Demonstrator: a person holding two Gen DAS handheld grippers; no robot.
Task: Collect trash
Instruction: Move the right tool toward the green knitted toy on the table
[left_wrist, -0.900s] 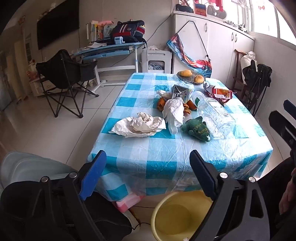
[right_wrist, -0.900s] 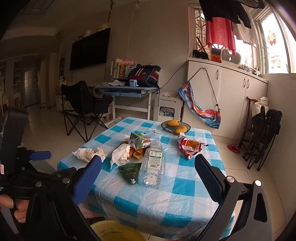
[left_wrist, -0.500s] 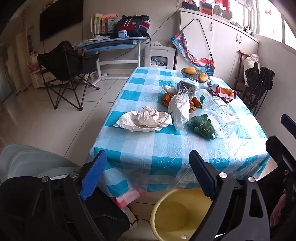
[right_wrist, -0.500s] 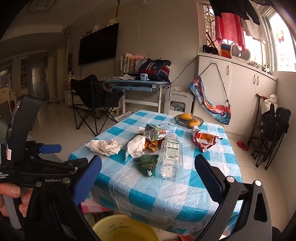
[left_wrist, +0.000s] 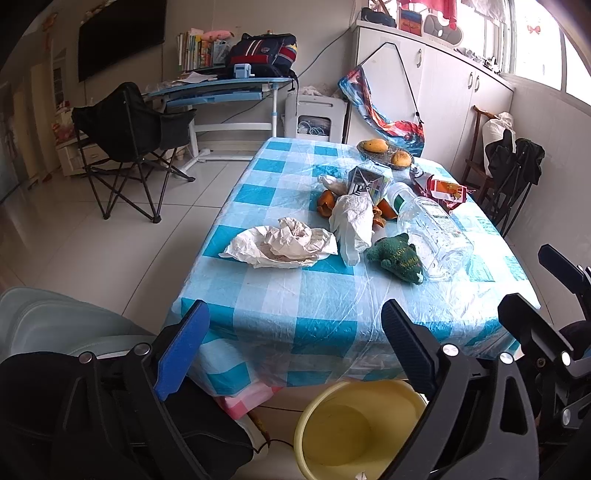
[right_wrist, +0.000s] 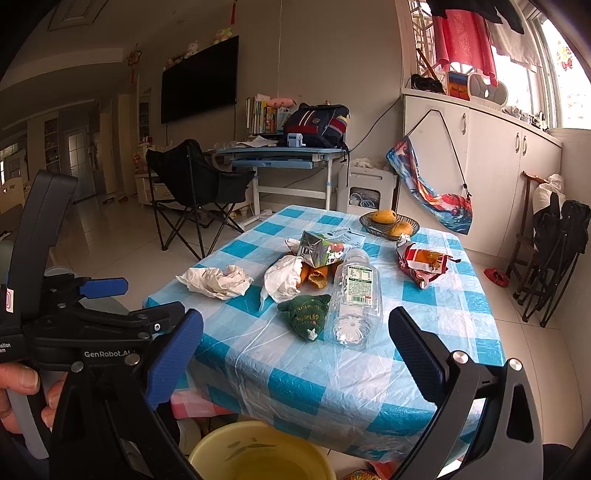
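Paper (left_wrist: 282, 242), crumpled just beside the bottle (left_wrist: 432, 229), should be taken first; left gripper (left_wrist: 295, 354) and right gripper (right_wrist: 295, 354) are held released, nothing grasped.

Bare near strip of worktop (left_wrist: 303, 306), open to approach from the front edge. Farther in, blocked across the middle by crumpled paper (left_wrist: 284, 243), white bag (left_wrist: 352, 221), green plush (left_wrist: 399, 254) and plastic bottle (left_wrist: 432, 229), closely packed.
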